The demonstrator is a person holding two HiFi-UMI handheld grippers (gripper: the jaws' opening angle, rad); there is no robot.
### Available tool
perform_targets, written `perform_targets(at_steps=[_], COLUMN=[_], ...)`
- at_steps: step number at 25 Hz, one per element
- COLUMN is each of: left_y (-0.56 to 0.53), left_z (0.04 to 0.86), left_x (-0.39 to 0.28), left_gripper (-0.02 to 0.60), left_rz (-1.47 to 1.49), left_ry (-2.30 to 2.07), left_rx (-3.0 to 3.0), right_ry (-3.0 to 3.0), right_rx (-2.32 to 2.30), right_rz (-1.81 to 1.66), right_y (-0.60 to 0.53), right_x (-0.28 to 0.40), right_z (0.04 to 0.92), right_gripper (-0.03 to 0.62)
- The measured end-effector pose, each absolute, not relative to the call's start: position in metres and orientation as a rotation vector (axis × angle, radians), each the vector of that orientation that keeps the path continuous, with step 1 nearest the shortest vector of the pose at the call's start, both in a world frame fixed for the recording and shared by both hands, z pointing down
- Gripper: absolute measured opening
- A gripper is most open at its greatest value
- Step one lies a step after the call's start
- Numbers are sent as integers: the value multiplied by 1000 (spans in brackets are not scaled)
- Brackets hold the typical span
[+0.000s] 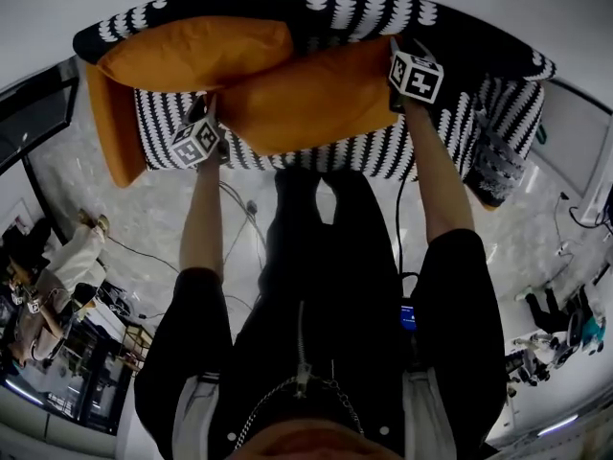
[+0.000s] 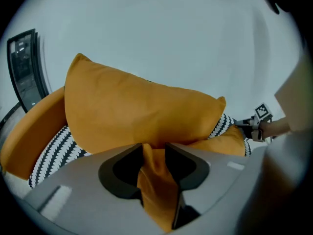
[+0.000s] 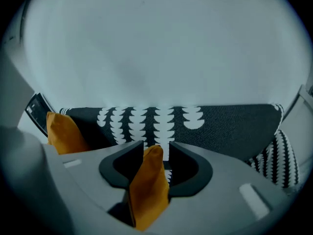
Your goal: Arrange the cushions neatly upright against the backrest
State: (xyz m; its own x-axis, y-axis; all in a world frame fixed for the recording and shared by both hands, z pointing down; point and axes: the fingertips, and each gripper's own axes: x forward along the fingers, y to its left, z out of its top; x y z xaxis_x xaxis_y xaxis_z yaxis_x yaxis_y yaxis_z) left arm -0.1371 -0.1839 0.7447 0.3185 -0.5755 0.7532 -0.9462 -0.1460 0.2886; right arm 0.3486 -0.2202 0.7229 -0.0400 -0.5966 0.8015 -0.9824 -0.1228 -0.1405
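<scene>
Orange cushion lies slanted across the middle of the sofa seat, its high end near the backrest and its low end towards the seat's front edge. The person leans over it, both bare forearms stretched forward and down. The left gripper is at the cushion's low left corner and the right gripper at its high right corner. A second orange cushion leans on the backrest to the left, touching the first, and a third stands against the left armrest. The sofa is black with a white scallop print. It sits on a pale marbled floor with cables trailing across it, before a plain white wall. The left claw is clenched on a fold of the cushion's corner. The right claw stands released, the other corner poking up loosely between its pads.
</scene>
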Motion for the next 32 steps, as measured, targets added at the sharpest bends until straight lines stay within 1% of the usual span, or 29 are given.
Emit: perform_targets(at_steps=[1,2,4,8,10,19,28,32], left_y=[-183,-181,-179,-172,-163,-97,-19,7], left_z=[745,744,742,734,729,698,681,675], left_x=[-136,-136,-136,-134,-133,-122,-107,-95], left_gripper=[132,74,56,45,43,41,41,41], left_rz=[624,636,659,665,656,640,755,831], left_ry=[-1334,-1321,-1308,-1296,-1294,-1145,-944,-950], left_rx=[1834,1842,1861,1905,1913,2012,2100,2111], right_ry=[-1648,-1633,-1609,-1595,-1580,-1597,-1626,-1644], right_rx=[1754,1742,1703,1681,1687,1690,1742,1736], right_rz=[1064,1081,1090,1053,1020,1029,1031,1020], right_y=[-221,-221,-222,-212,-197,-121,-25,0], right_x=[350,350,347,339,335,329,326,337], right_z=[727,732,739,732,724,687,667,661], right_gripper=[152,152,150,55,44,40,38,38])
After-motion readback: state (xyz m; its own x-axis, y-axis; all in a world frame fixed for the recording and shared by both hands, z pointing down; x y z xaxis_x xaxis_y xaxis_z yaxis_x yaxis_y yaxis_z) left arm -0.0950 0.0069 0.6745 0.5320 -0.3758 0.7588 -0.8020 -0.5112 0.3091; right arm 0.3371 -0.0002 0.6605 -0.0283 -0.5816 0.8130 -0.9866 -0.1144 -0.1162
